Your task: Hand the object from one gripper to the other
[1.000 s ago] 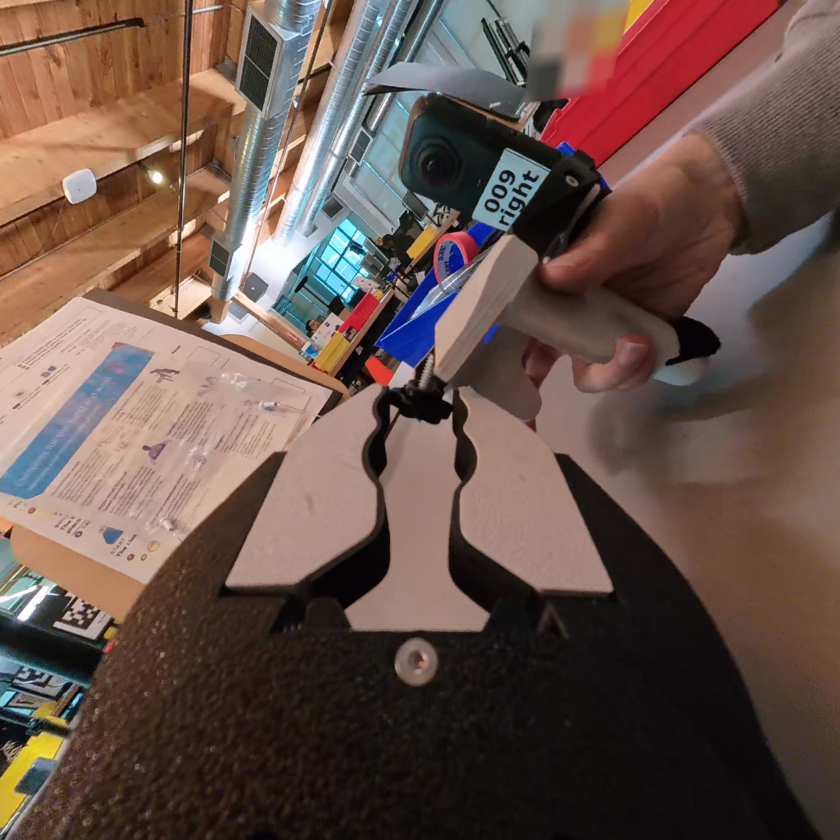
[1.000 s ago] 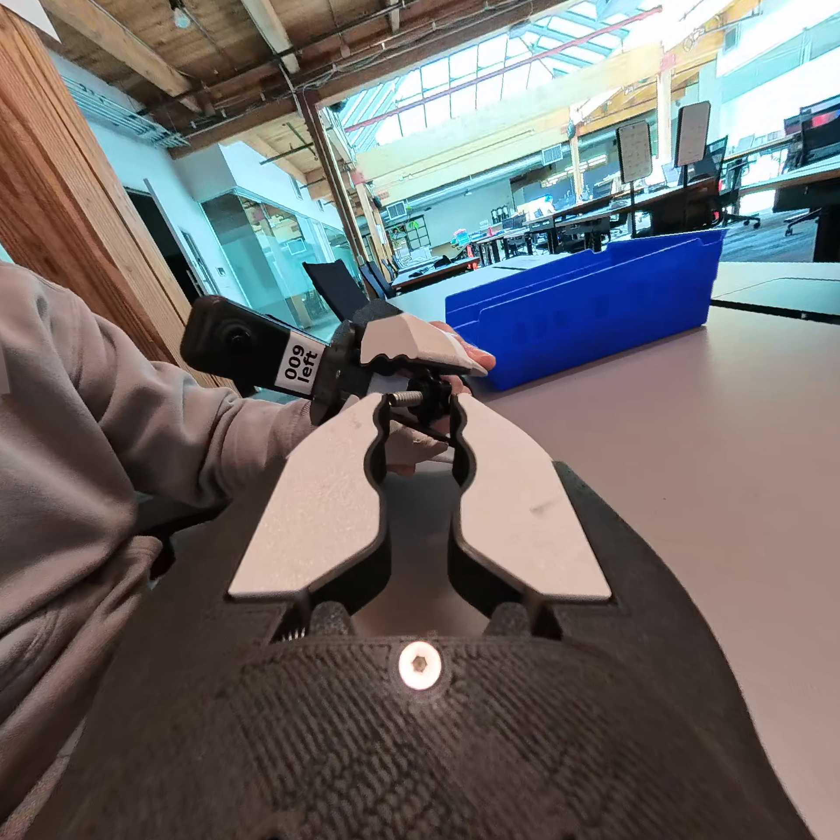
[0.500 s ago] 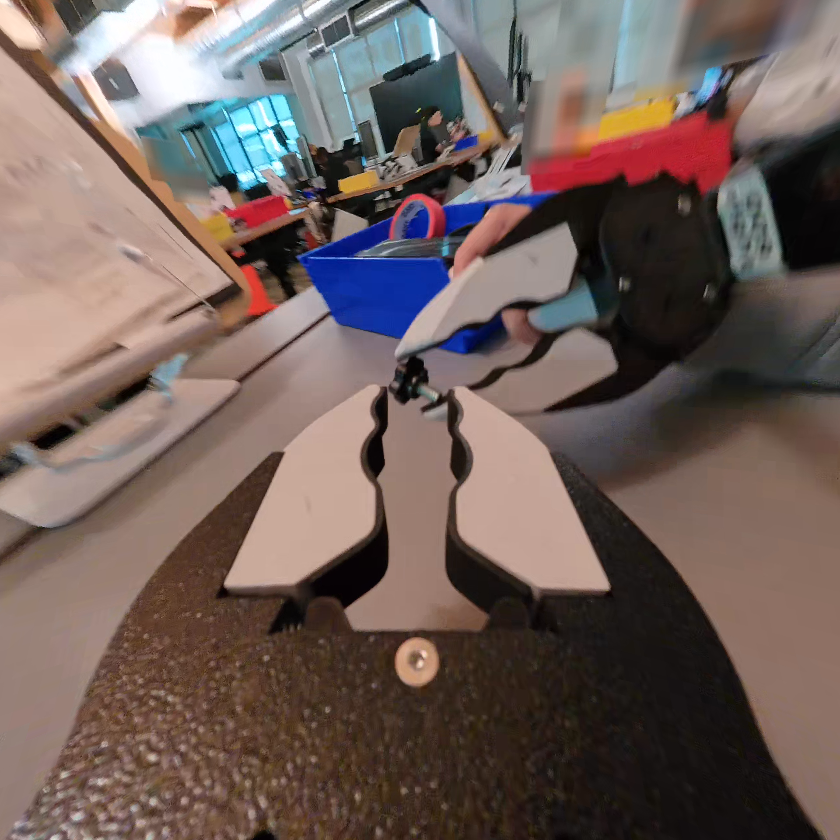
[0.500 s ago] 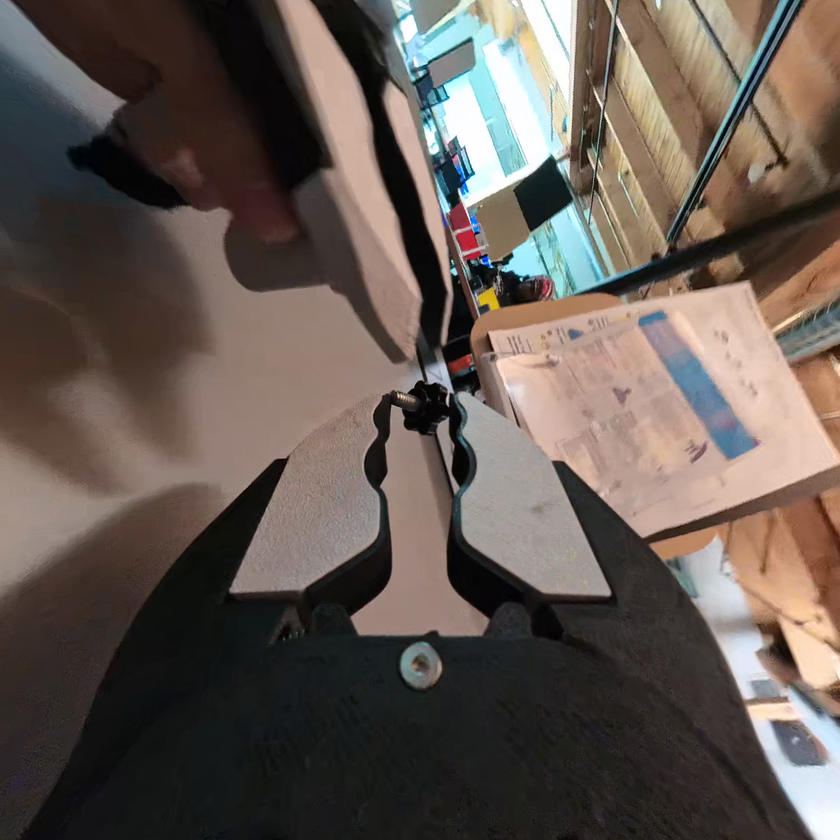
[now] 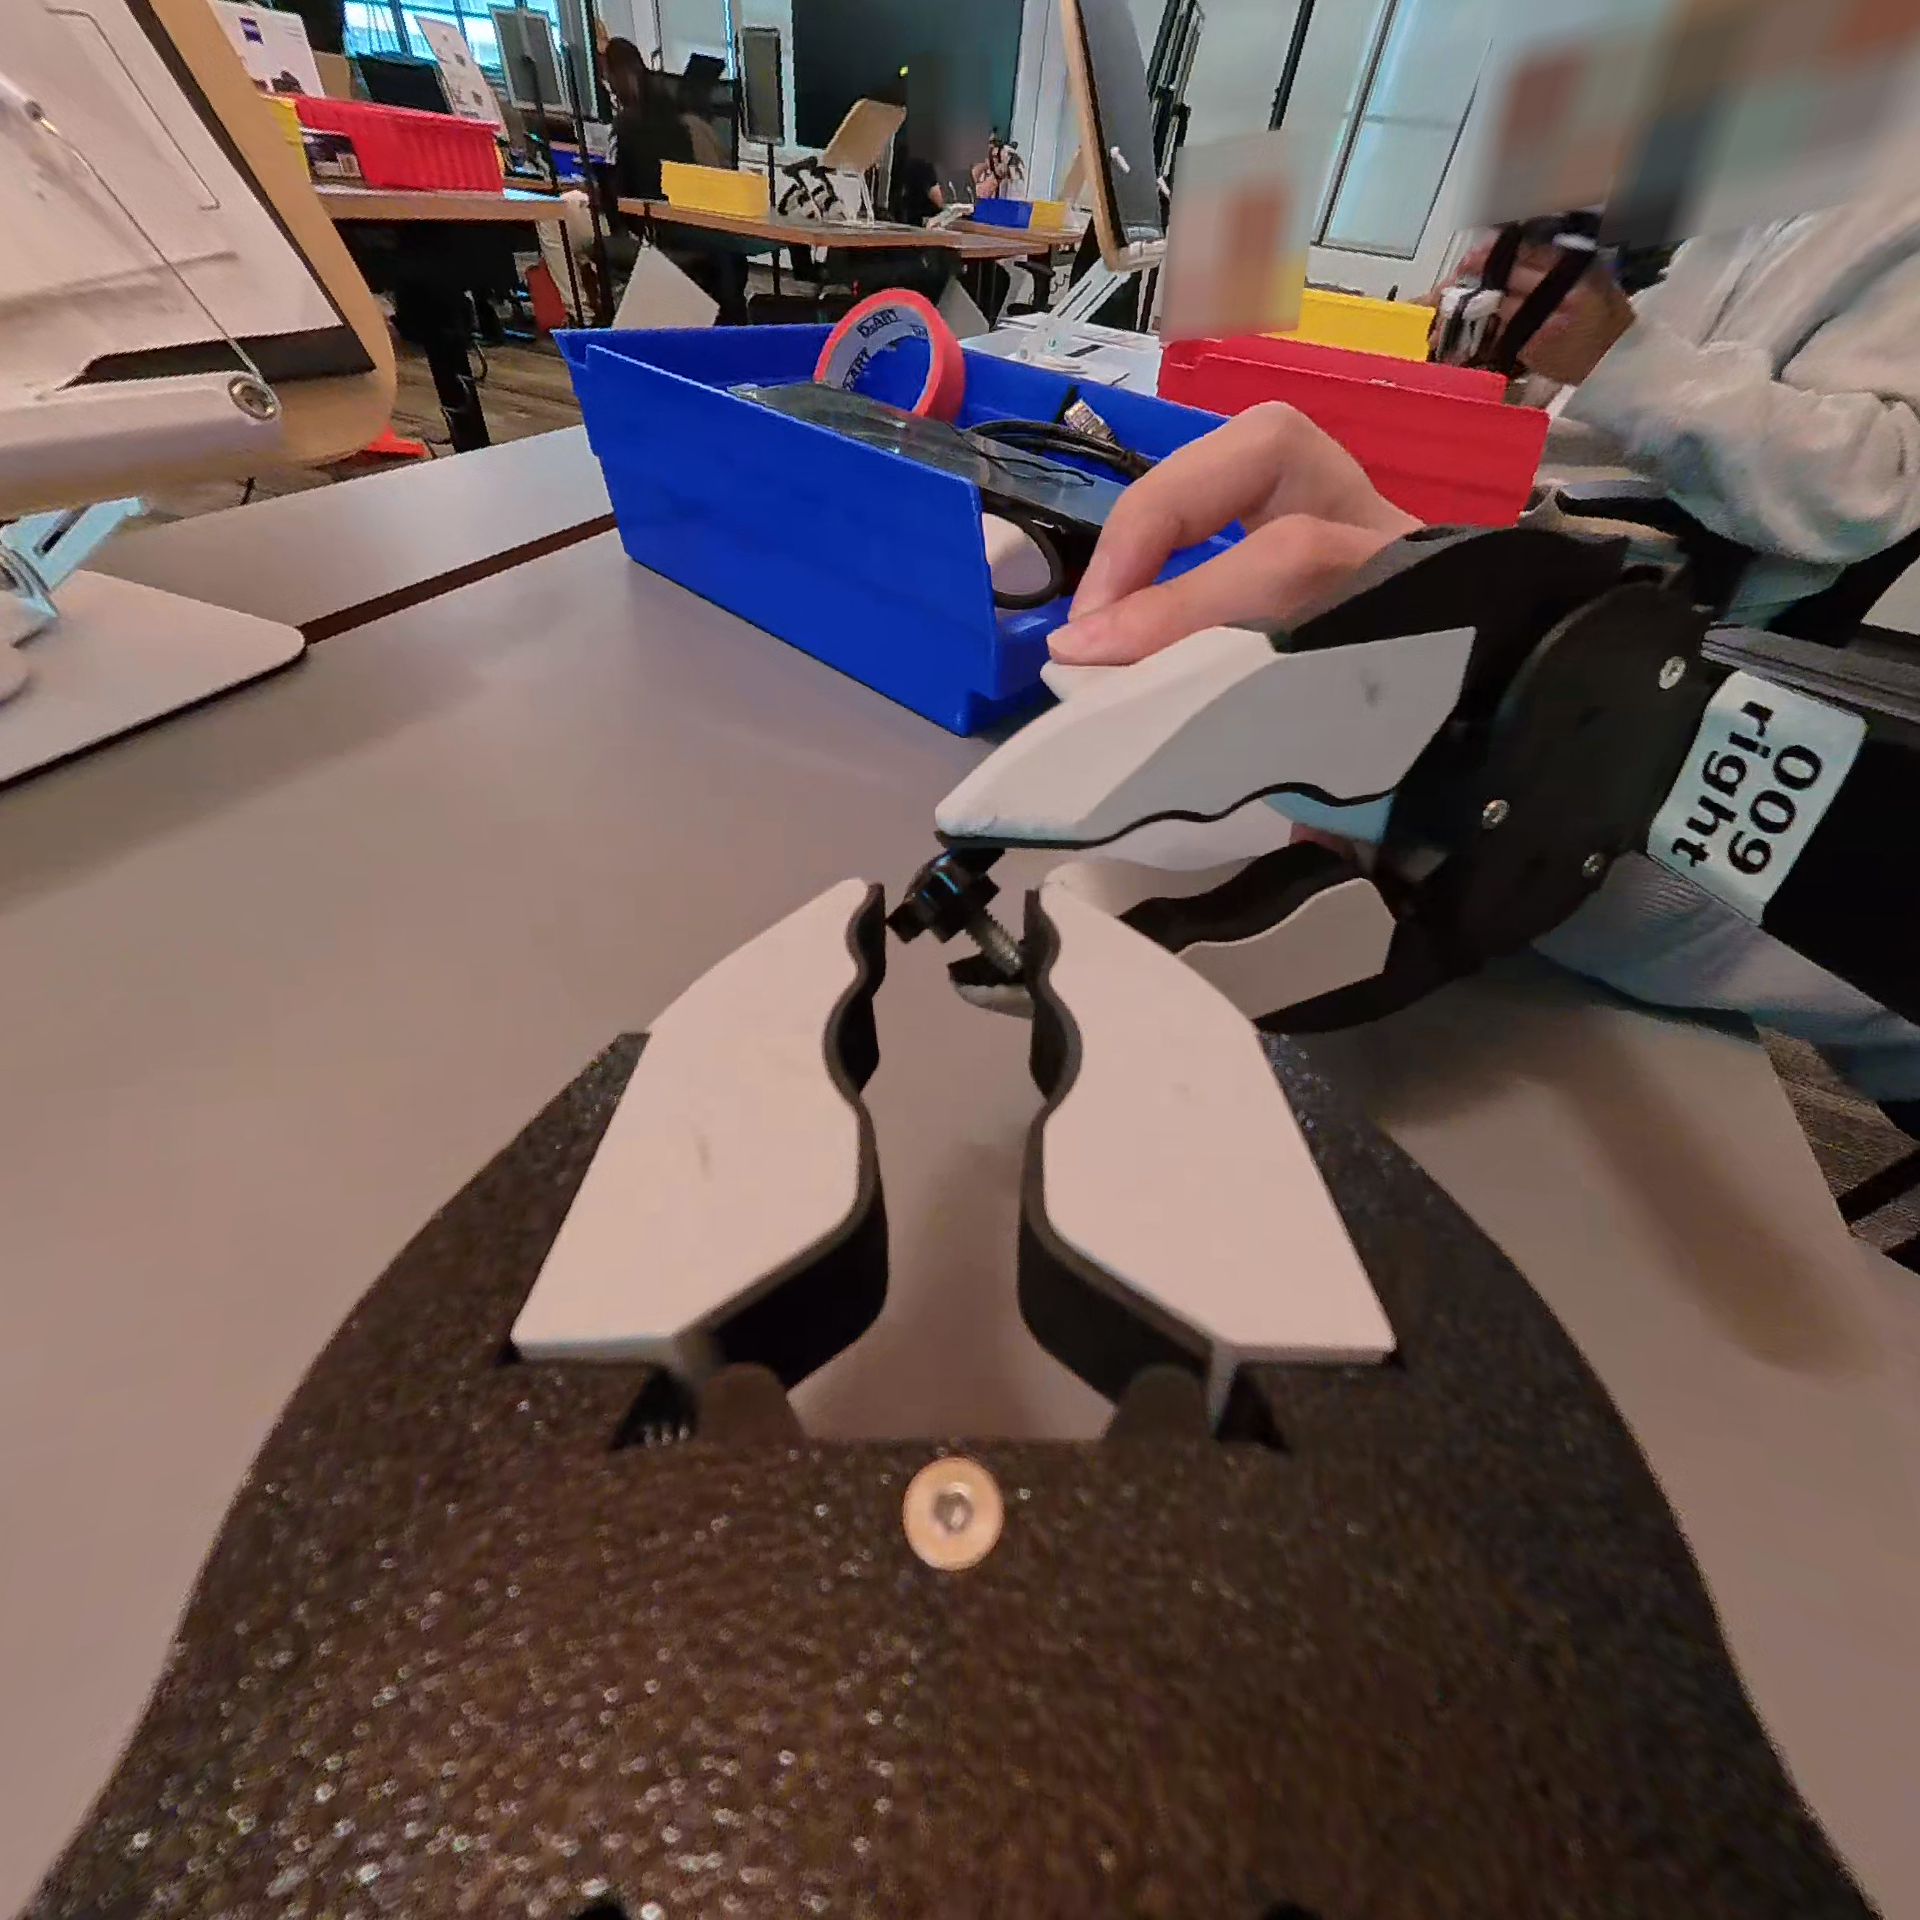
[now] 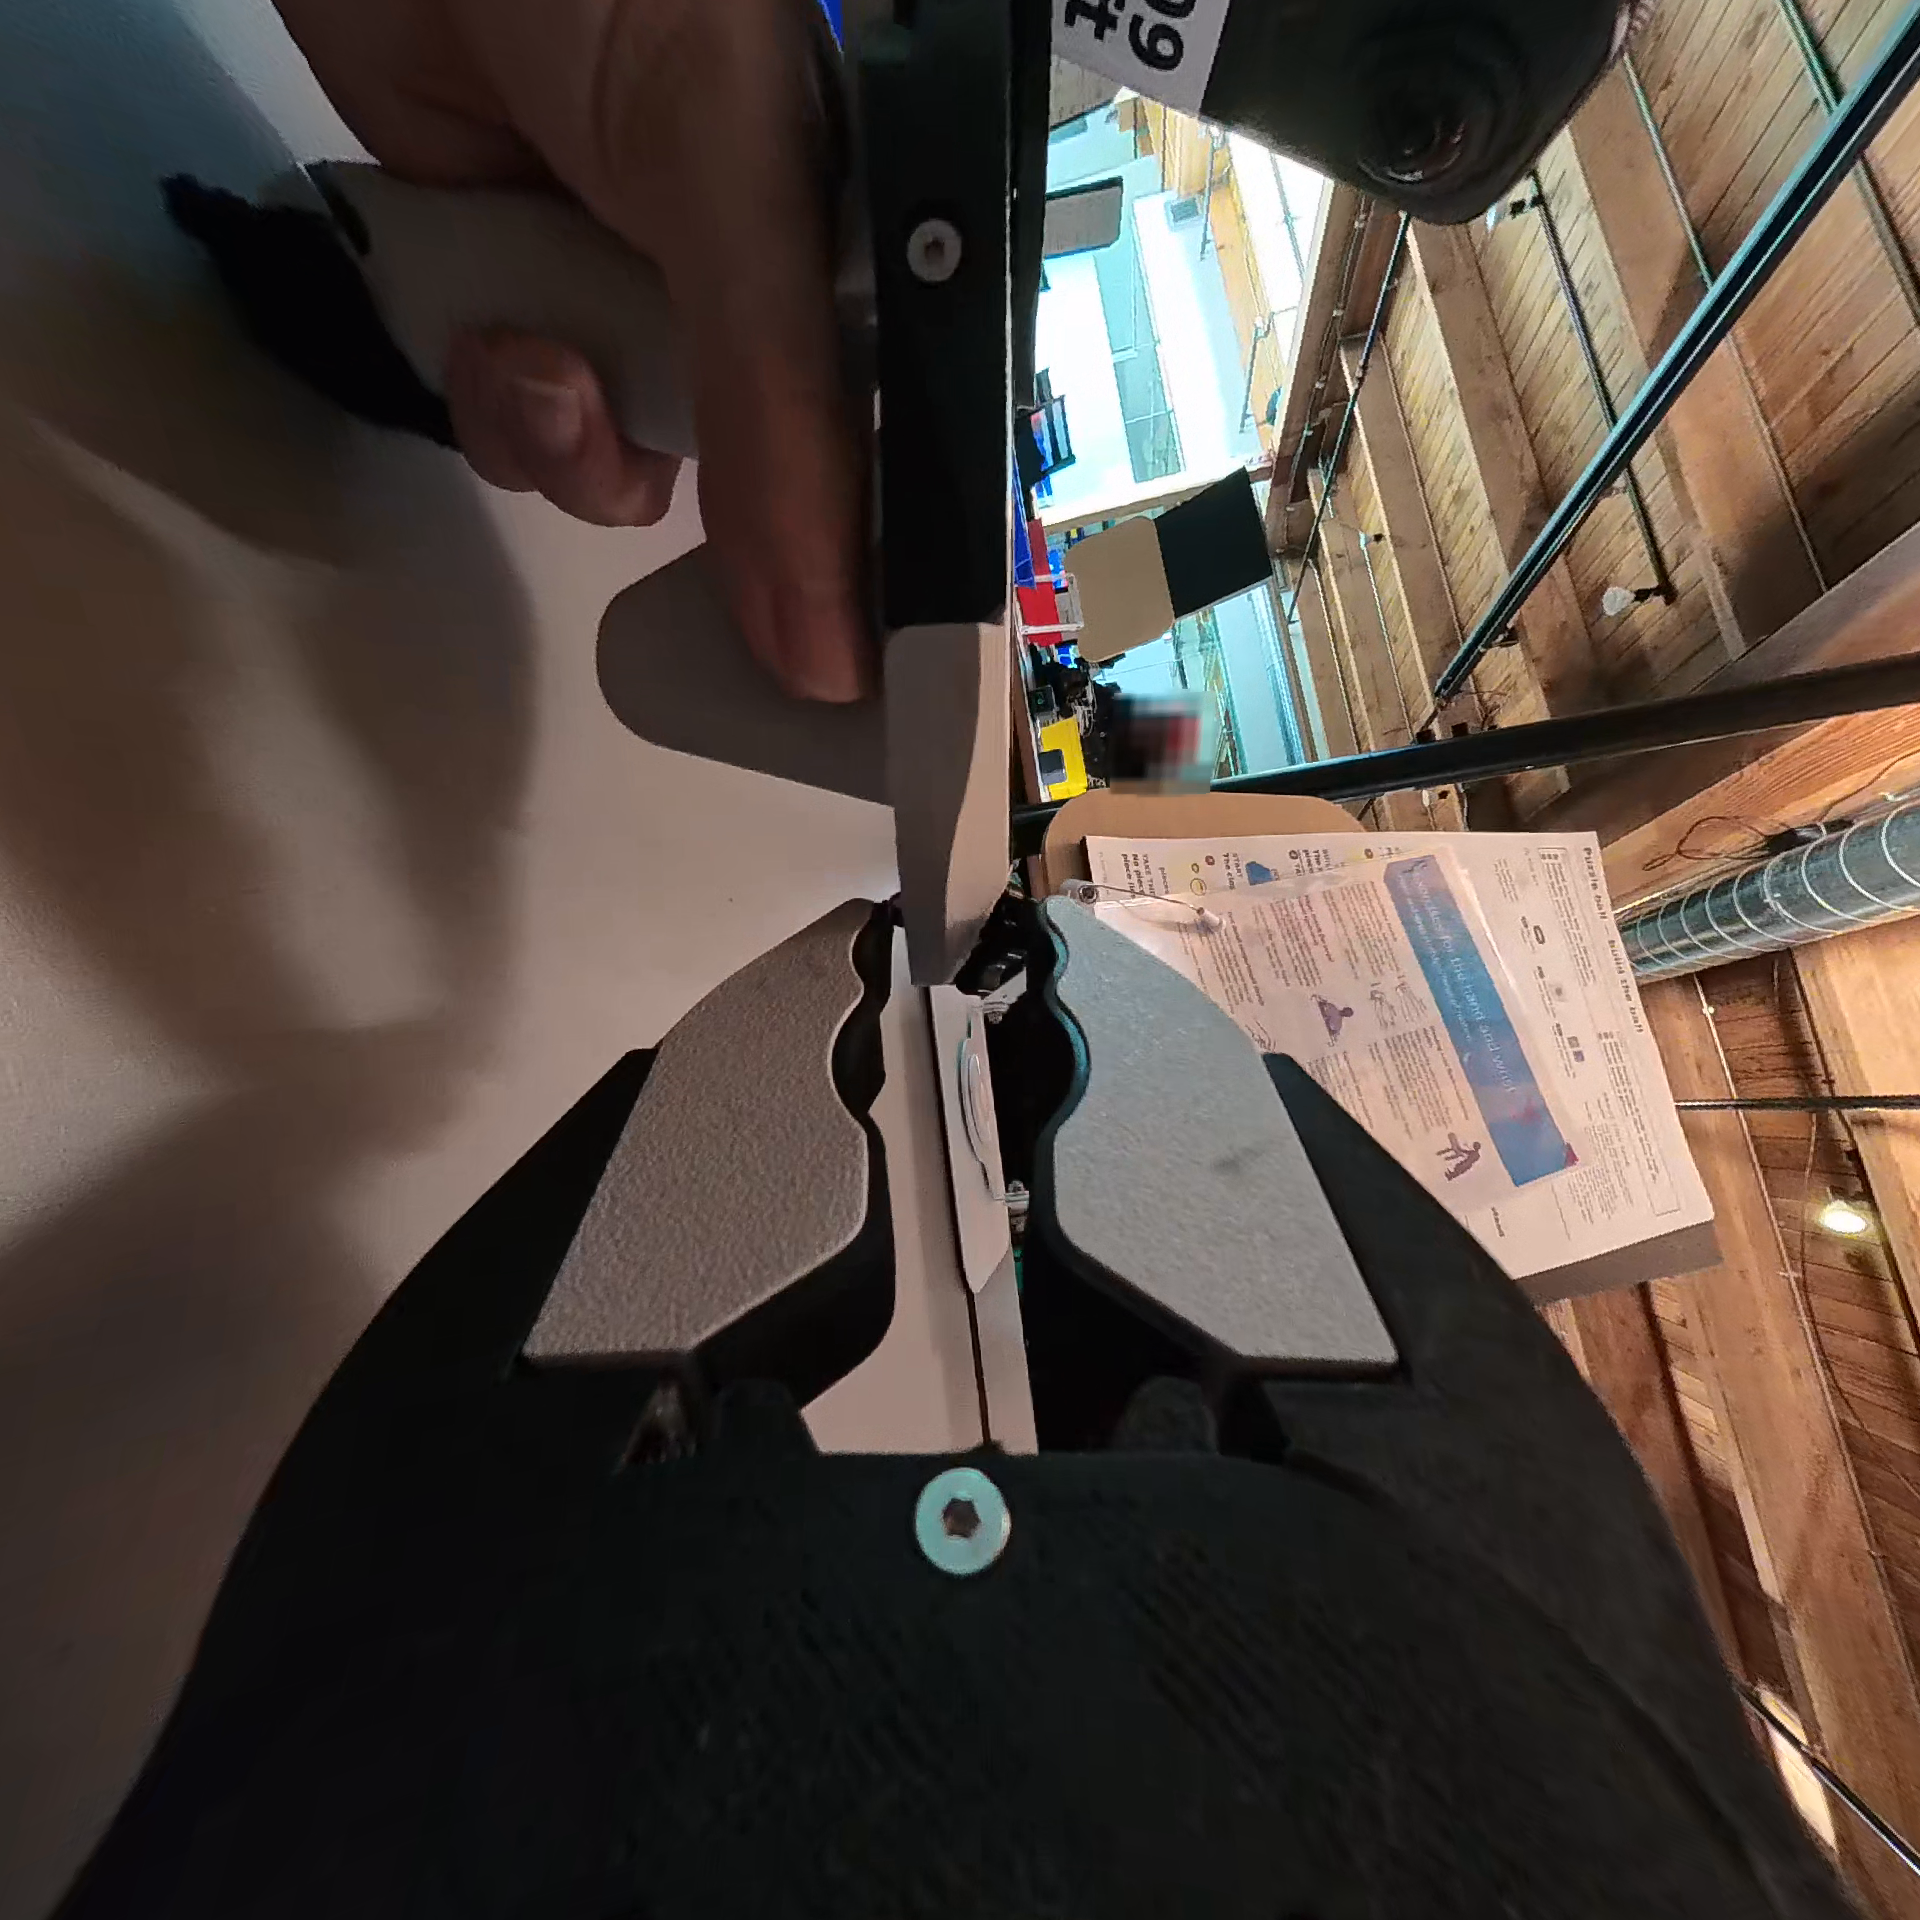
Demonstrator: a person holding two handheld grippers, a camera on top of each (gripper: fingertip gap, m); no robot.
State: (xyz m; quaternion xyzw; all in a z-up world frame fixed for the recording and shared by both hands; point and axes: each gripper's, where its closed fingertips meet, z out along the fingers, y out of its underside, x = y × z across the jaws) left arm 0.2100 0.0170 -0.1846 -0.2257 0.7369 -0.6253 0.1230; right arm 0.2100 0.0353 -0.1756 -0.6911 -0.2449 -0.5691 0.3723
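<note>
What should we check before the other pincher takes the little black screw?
1. Screw spans the left gripper fingertip to fingertip: ok.
2. Right gripper straddles the screw, one finger above and one below: ok.
3. Right gripper pinching firmly: cannot tell, the contact is hidden.
4. Screw held up off the table: ok.
5. Blue bin behind, apart from the fingertips: ok.

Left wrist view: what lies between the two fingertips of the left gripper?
A small black knob screw spans the left gripper's gap, shown in the left wrist view; the right gripper's upper finger sits over it.
</note>
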